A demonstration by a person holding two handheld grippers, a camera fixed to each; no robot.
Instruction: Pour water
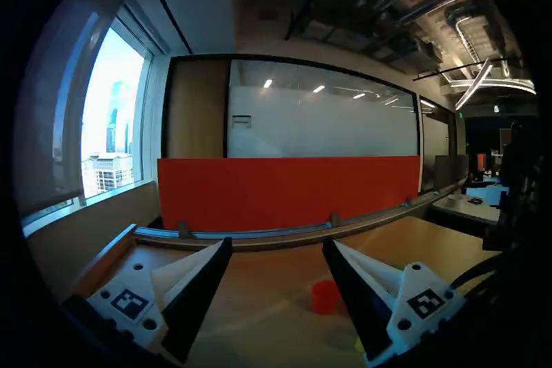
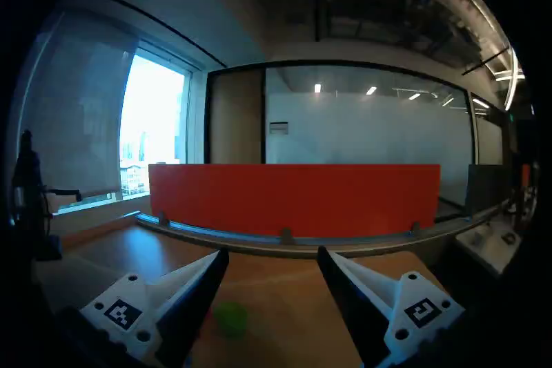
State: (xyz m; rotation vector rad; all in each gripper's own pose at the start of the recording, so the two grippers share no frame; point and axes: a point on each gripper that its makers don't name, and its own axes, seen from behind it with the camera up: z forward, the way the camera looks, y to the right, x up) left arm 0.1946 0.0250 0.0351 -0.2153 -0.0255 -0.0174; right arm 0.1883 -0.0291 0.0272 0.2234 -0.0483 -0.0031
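Between the spread fingers of the left gripper, low at about 5 o'clock, a red cup stands upright on the wooden desk. It sits close beside the right-hand finger; contact cannot be told. The jaws stand wide apart and hold nothing. The right gripper is likewise parted and empty, with a green cup at 7 o'clock, partly hidden by the left-hand finger. Bare wood runs toward 12 o'clock up to a metal rail under a red partition. At 9 o'clock the desk's raised edge lies below a window.
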